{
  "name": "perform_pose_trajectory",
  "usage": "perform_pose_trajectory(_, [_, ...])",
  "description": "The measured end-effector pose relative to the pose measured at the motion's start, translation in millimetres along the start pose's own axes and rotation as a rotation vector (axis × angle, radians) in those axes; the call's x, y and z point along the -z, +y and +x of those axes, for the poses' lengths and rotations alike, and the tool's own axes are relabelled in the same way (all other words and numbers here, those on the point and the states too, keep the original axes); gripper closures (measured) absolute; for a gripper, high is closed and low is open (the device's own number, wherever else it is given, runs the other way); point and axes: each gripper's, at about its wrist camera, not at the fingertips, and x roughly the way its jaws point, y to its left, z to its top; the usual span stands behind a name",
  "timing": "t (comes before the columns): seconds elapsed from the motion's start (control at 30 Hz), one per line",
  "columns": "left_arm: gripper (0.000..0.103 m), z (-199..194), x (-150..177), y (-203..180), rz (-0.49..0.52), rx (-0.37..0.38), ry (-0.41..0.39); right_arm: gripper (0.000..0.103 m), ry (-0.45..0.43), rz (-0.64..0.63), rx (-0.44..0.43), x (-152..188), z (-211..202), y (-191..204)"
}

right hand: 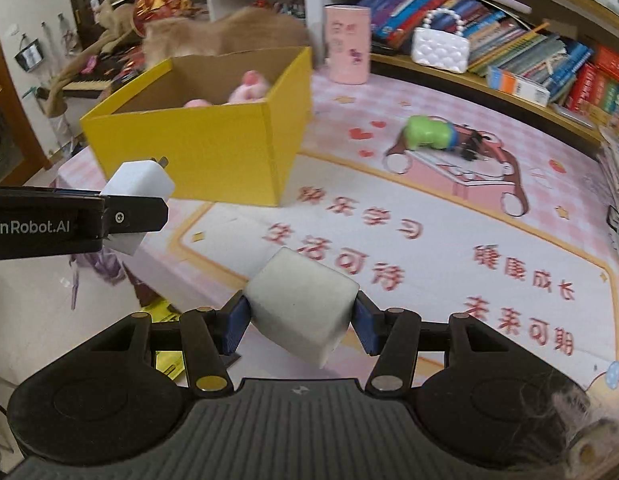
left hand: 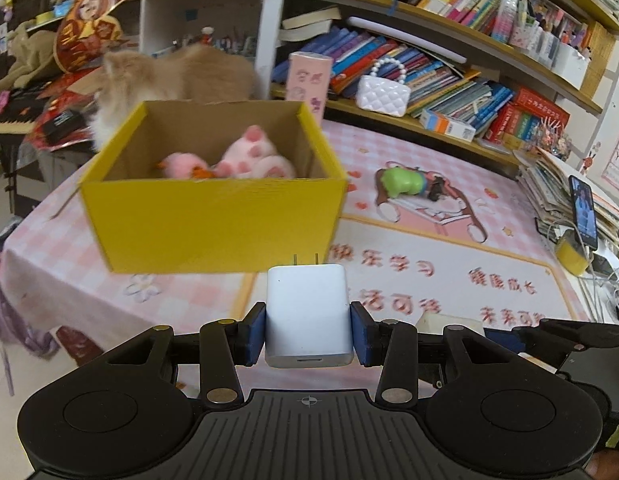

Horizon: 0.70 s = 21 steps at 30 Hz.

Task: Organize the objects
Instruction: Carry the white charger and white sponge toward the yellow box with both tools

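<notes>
My left gripper (left hand: 308,326) is shut on a white plug charger (left hand: 308,312), prongs pointing forward, just in front of the yellow box (left hand: 213,224). The box holds pink plush toys (left hand: 253,156). In the right wrist view my right gripper (right hand: 299,320) is shut on a white block (right hand: 303,304), held tilted above the pink mat. The left gripper (right hand: 109,216) with the charger (right hand: 139,180) shows at the left, beside the yellow box (right hand: 213,152). A green toy (left hand: 403,182) lies on the mat, also in the right wrist view (right hand: 429,132).
An orange cat (left hand: 181,72) stands behind the box. A pink cup (right hand: 346,44) and a white pearl-handled bag (right hand: 440,50) stand at the back. Bookshelves (left hand: 449,60) line the far side. A phone (left hand: 584,210) and a yellow tape roll (left hand: 571,254) are at the right.
</notes>
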Motion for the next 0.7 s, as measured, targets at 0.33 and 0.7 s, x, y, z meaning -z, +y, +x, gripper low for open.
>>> perform_pose_trajectory(0.33, [0.061,-33,19,49,-0.017,-0.030,-0.027,0.051,-0.010,-0.021,-0.032,5,0,58])
perform_pose_trajectory(0.7, [0.061,-64,25,86,-0.052,-0.060,-0.085,0.051,-0.052,-0.103,-0.065,-5,-4,109])
